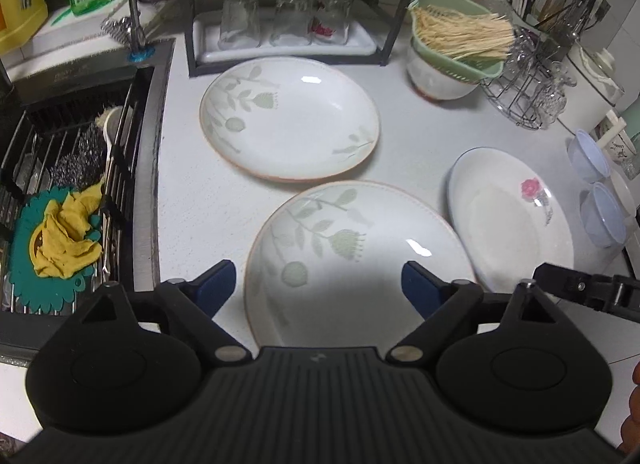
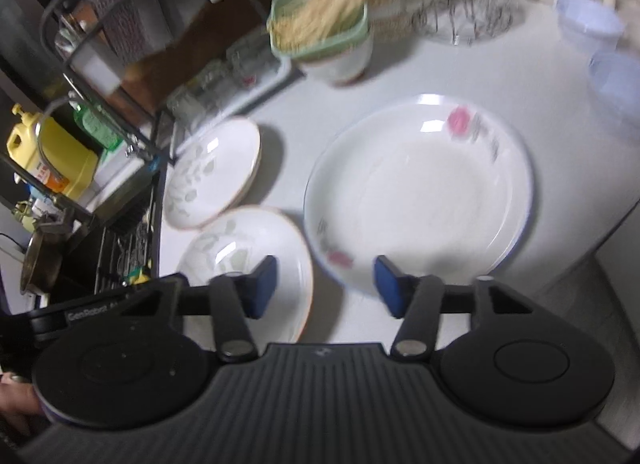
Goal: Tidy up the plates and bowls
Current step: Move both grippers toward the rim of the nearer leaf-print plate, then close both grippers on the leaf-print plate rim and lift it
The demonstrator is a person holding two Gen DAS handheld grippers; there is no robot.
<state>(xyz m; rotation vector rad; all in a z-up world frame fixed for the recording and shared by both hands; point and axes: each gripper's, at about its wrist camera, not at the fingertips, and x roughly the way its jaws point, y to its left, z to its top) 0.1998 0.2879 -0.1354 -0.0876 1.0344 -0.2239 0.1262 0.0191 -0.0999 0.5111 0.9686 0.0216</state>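
L gripper (image 1: 316, 288): jaws spread wide, nothing pinched, pads straddle near leaf plate (image 1: 352, 260) from above, apart from it | R gripper (image 2: 326, 286): jaws part-spread, empty, over gap btwn near leaf plate & rose plate (image 2: 424, 192), rose plate's near rim just ahead | far leaf plate (image 1: 290, 120) beyond, by glass rack (image 1: 288, 44) | all on white counter (image 1: 188, 192)

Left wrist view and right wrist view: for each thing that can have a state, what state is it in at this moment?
Left gripper: open, holding nothing, over the near leaf plate.
Right gripper: open, holding nothing.
Near leaf plate: flat on the counter, empty.
Far leaf plate: flat, empty, lying apart.
Rose plate: right way up, empty.
Glasses: upside down on a tray.
Green strainer: sitting in a white bowl.
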